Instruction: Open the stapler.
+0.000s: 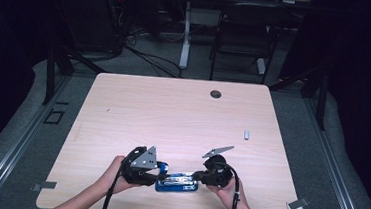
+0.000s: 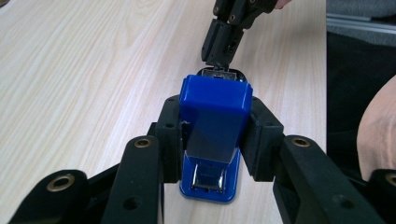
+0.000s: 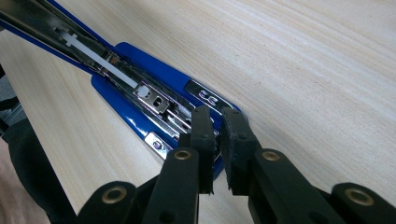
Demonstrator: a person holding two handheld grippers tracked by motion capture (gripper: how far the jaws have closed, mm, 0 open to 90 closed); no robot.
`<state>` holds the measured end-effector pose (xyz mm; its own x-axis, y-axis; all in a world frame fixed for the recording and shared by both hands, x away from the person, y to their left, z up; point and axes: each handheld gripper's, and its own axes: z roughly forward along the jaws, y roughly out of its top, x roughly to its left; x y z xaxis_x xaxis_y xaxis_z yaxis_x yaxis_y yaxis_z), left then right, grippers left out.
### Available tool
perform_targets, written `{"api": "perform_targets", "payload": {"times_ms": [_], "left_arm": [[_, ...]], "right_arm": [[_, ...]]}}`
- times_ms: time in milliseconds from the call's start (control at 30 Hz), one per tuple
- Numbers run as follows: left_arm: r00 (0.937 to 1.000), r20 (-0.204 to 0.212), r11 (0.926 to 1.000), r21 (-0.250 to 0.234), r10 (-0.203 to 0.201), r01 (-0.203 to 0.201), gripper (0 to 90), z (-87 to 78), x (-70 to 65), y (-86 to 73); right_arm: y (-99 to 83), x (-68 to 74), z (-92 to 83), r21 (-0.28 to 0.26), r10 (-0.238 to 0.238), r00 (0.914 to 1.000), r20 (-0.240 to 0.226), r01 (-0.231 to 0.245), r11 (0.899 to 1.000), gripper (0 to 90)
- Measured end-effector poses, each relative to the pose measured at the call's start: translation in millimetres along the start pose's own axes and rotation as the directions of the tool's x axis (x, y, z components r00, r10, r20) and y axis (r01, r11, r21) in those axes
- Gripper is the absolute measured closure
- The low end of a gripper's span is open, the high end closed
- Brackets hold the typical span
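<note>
A blue stapler (image 1: pixel 177 182) lies near the table's front edge, between my two grippers. My left gripper (image 1: pixel 162 172) is shut on its blue top arm (image 2: pixel 215 100), with one pad on each side of the arm. That arm is lifted away from the base, so the metal staple channel (image 3: pixel 140 93) lies bare. From the right, my right gripper (image 1: pixel 199 176) comes in with its jaws nearly together. Its tips (image 3: pixel 217 135) rest on the front end of the stapler's base, and I see nothing between them. In the left gripper view the right gripper (image 2: pixel 219 46) touches the stapler's far end.
The light wooden table (image 1: pixel 172 113) has a small pale block (image 1: pixel 246 134) at its right side and a cable hole (image 1: pixel 216 94) near its far edge. Beyond the table stand a black chair (image 1: pixel 244 29) and a white desk leg (image 1: pixel 185 34).
</note>
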<state>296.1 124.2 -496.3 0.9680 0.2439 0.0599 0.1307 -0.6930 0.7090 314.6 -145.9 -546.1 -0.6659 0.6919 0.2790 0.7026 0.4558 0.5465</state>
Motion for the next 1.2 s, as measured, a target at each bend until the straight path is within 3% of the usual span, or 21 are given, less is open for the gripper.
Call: {"api": "perform_targets", "payload": {"times_ms": [267, 300, 333, 367, 533, 633, 833, 1100, 1200], "left_arm": [[0.999, 0.02, 0.999, -0.015, -0.041, 0.041, 64.9, -5.7, 3.1, -9.3], [0.999, 0.021, 0.9992, -0.004, -0.038, 0.039, 65.0, -6.2, 3.1, -9.2], [0.9998, 0.018, 0.9998, 0.019, -0.008, 0.008, 65.1, -7.6, 2.2, -9.4], [0.9997, 0.019, 0.9996, 0.025, -0.014, 0.013, 65.1, -9.4, 2.5, -11.3], [0.9976, 0.023, 0.9972, 0.038, -0.066, 0.065, 64.3, -19.9, 6.2, -38.7], [0.9989, 0.018, 0.9987, 0.029, -0.044, 0.043, 64.3, -18.4, 5.2, -34.7], [0.9983, 0.026, 0.9984, 0.022, -0.052, 0.052, 64.6, -19.1, 5.6, -39.2], [0.9987, 0.033, 0.9975, 0.06, -0.039, 0.037, 64.7, -20.6, 7.9, -48.7], [0.9972, 0.046, 0.9964, 0.063, -0.059, 0.056, 64.8, -20.7, 11.1, -55.2]], "right_arm": [[0.1, 0.6, 0.0, 0.0, -0.005, 1.0, 0.005, 0.005, 1.0, 84.8], [0.0, 0.7, 0.3, -0.003, -0.005, 1.0, 0.005, 0.005, 1.0, 84.8], [-0.2, 0.2, 0.0, -0.001, -0.009, 0.9999, 0.006, 0.009, 1.0, 84.8], [-0.2, 0.2, 0.0, -0.001, -0.009, 0.9999, 0.006, 0.009, 1.0, 84.8], [-0.2, -0.6, 0.3, -0.005, 0.011, 0.9999, -0.004, -0.011, 1.0, 84.8], [1.1, 0.0, 0.2, 0.004, 0.008, 1.0, 0.001, -0.008, 1.0, 84.9], [0.7, 0.3, 0.2, 0.001, 0.018, 0.9998, 0.001, -0.018, 1.0, 84.8], [1.0, -1.1, -0.5, 0.008, 0.026, 0.9996, -0.007, -0.026, 1.0, 84.7], [1.7, -0.5, -0.1, 0.008, 0.025, 0.9997, -0.003, -0.025, 1.0, 84.7]]}}
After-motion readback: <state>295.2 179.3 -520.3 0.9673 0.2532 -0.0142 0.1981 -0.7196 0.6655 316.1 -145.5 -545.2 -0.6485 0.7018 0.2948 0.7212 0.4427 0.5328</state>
